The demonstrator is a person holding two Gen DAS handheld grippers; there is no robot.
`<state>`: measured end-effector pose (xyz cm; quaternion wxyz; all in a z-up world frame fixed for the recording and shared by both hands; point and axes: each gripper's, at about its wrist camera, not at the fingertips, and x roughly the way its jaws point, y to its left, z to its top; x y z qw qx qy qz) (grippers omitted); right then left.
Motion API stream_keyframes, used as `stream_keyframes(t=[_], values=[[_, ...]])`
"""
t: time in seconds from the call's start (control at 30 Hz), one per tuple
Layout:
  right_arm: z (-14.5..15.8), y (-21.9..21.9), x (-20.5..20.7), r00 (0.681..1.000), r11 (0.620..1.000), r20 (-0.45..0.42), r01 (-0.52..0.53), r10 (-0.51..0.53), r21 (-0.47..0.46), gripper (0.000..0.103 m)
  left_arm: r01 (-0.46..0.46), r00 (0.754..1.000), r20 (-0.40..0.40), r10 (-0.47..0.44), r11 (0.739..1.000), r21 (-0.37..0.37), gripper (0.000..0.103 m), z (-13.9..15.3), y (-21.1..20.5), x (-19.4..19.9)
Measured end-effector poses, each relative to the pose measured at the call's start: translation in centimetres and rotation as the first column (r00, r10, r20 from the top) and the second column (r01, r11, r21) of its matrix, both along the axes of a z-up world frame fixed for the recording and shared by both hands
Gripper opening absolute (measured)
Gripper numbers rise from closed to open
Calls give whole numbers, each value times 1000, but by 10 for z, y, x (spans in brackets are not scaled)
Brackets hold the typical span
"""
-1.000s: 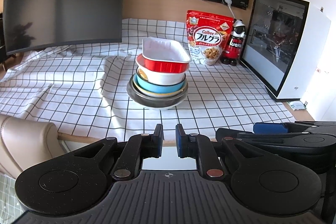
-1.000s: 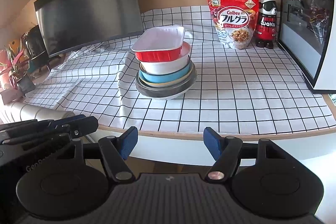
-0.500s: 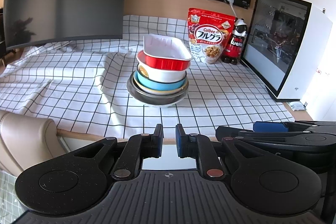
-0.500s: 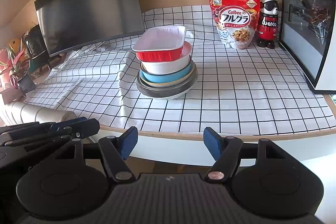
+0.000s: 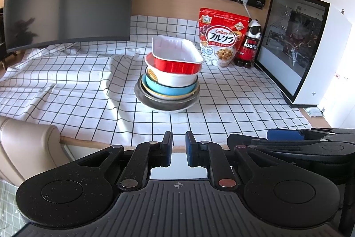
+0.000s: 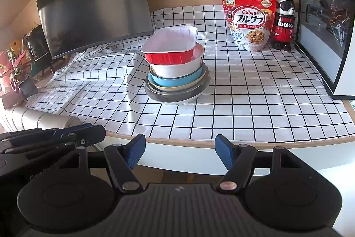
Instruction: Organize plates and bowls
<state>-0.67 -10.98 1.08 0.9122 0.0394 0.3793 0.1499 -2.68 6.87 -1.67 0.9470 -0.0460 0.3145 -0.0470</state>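
A stack of dishes stands mid-table on the checked cloth: a red rectangular foil tray (image 5: 177, 59) (image 6: 170, 50) on top, then a white bowl (image 5: 173, 78) (image 6: 177, 68), a blue bowl (image 5: 168, 89) (image 6: 173, 80), and a grey metal bowl (image 5: 164, 101) (image 6: 177, 96) at the bottom. My left gripper (image 5: 178, 149) is nearly shut and empty, in front of the table's near edge. My right gripper (image 6: 180, 153) is open and empty, also short of the edge. Each gripper shows in the other's view.
A dark monitor (image 5: 66, 3) stands at the back left. A red cereal bag (image 5: 221, 37) and a panda bottle (image 5: 249, 46) stand at the back right beside a white glass-sided case (image 5: 304, 48). A beige chair back (image 5: 24, 143) is at the near left.
Both grippers have drifted slightly, so the stack sits a little differently in each view. Jaw openings are unchanged.
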Motion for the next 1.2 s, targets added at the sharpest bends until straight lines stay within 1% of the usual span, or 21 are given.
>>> stream_keyframes(t=[1.2], values=[[2, -3, -1, 1000, 1000, 5, -12, 12, 2, 70, -23, 1000, -19, 23, 1000, -2, 14, -3, 0, -1]])
